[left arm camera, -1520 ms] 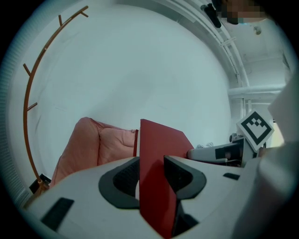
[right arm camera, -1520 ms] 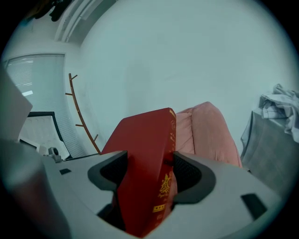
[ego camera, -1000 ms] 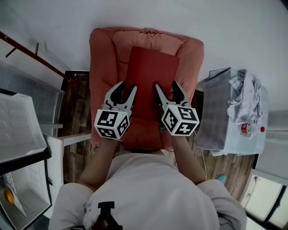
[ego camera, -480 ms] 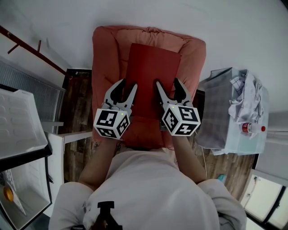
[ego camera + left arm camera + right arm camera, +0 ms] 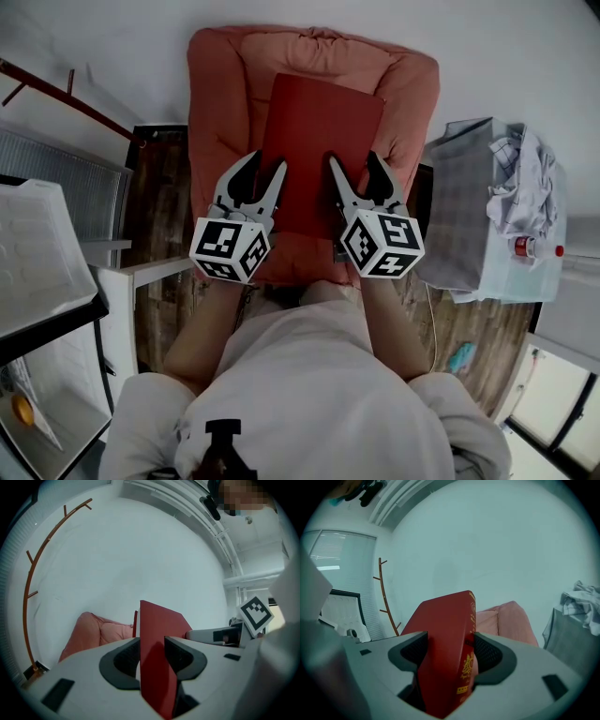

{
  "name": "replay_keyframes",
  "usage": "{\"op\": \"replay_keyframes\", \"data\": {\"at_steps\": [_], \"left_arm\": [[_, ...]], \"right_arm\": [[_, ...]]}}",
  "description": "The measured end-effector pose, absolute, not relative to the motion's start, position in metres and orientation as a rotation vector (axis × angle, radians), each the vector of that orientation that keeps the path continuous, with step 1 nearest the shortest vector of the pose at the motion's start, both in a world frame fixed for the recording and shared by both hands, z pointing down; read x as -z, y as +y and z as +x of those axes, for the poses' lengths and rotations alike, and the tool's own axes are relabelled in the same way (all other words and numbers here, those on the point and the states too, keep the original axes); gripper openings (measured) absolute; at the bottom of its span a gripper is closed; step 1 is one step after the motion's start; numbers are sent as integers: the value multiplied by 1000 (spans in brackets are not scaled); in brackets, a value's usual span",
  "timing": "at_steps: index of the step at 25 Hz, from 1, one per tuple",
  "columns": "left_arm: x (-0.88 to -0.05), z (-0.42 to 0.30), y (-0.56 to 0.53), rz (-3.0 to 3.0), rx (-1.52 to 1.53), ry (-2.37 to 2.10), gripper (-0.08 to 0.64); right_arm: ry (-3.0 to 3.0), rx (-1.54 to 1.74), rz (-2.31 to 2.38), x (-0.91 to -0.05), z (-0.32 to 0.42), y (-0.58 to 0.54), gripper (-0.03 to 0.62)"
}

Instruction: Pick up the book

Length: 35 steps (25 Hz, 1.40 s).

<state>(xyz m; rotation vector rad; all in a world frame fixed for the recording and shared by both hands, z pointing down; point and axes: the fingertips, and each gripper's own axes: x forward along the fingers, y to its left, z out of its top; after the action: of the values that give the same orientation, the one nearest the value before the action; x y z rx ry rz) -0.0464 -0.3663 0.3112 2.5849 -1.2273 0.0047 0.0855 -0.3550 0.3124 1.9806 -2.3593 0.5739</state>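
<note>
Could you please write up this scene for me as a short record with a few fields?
Held object: red hardcover book, gold print on its cover
Left gripper: jaws closed on the book's left edge
Right gripper: jaws closed on the book's right edge
Beneath the book: salmon-pink cushioned armchair
To the person's right: grey fabric bin with crumpled clothes on top
Task state: book gripped by both grippers; it looks lifted clear of the seat

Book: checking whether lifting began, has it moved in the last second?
Yes, slightly: against the cushion, the book has drawn back toward the person.
</note>
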Motion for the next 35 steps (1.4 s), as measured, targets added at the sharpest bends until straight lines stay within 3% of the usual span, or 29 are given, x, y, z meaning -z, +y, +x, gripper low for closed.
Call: {"op": "replay_keyframes", "data": {"at_steps": [35], "left_arm": [[-270,-1,-111,2565,124,-1382,153]], "right_arm": [[-2535,-505,1842,-277,132,-122,307]]}}
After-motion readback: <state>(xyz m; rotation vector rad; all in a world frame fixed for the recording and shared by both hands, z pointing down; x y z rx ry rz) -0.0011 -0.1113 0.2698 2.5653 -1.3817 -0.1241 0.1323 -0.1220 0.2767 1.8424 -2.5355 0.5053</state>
